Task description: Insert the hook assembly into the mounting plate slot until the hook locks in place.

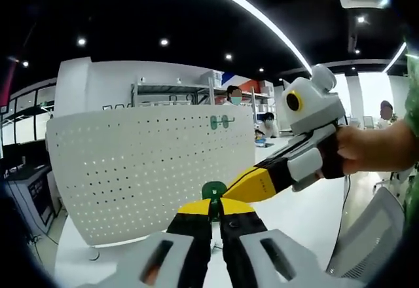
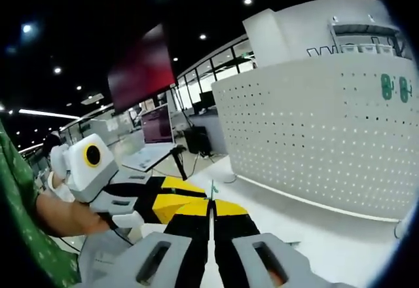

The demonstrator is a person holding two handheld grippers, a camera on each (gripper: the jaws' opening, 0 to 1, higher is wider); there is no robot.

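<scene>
left gripper pinches a small green hook; right gripper nips its thin edge. light, stiff plastic, likely slippery; pegboard stands ahead.

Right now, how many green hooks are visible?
3: two hooks side by side high on the pegboard, third hook held by left gripper and right gripper. More may be hidden.

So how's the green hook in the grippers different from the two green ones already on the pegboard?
The held green hook is pinched between both grippers' yellow tips, off the pegboard; the two mounted hooks sit side by side near its top edge. The held one looks a darker green, the mounted ones paler. All are green.
</scene>
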